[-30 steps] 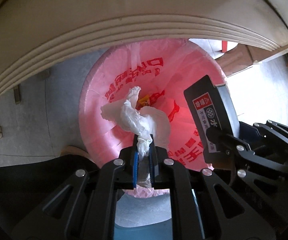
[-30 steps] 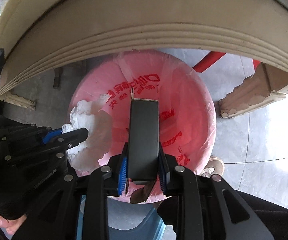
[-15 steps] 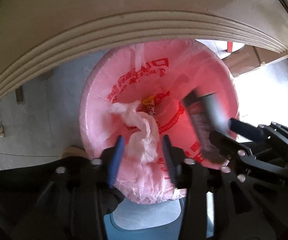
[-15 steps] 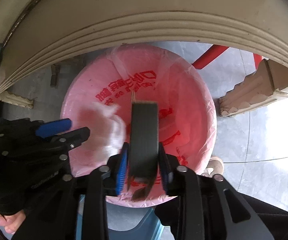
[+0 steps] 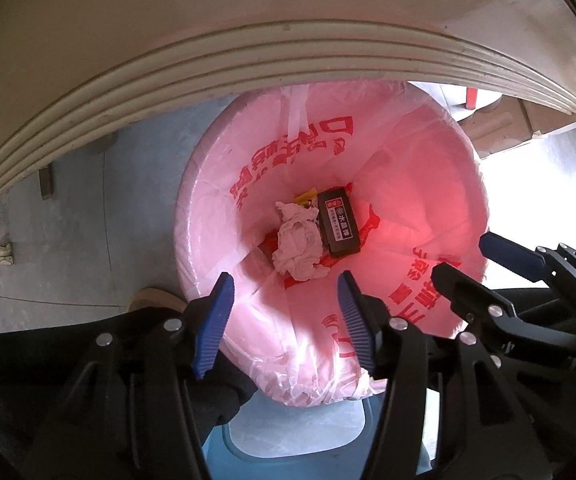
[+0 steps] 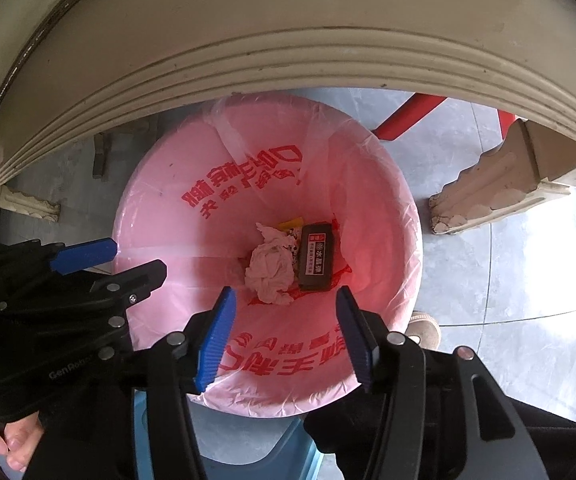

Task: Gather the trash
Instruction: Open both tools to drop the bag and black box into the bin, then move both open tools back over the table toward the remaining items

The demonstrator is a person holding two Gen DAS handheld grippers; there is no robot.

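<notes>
Both the left gripper (image 5: 284, 322) and right gripper (image 6: 286, 338) gape empty above the bin (image 6: 407, 240); tissue (image 6: 268, 270) and black box (image 6: 315, 256) lie at its bottom, so next fetch more trash

A cream-coloured worktop (image 6: 288, 32) arches across the top of both views, its curved edge cut with several stepped ridges (image 5: 248, 60). Below it lies a grey tiled floor (image 6: 527, 280) with thin joint lines, glossy where strong daylight washes over it at the right (image 5: 547, 200). A carved, scalloped furniture foot (image 6: 483, 196) in pale tan stands on the floor at the right of the right wrist view; a matching ornate base (image 6: 24, 202) shows at the left, under the worktop's edge. A red leg of some furniture (image 6: 407, 114) slants behind. A light blue plastic stool (image 6: 248, 440) sits at the bottom of the view.
</notes>
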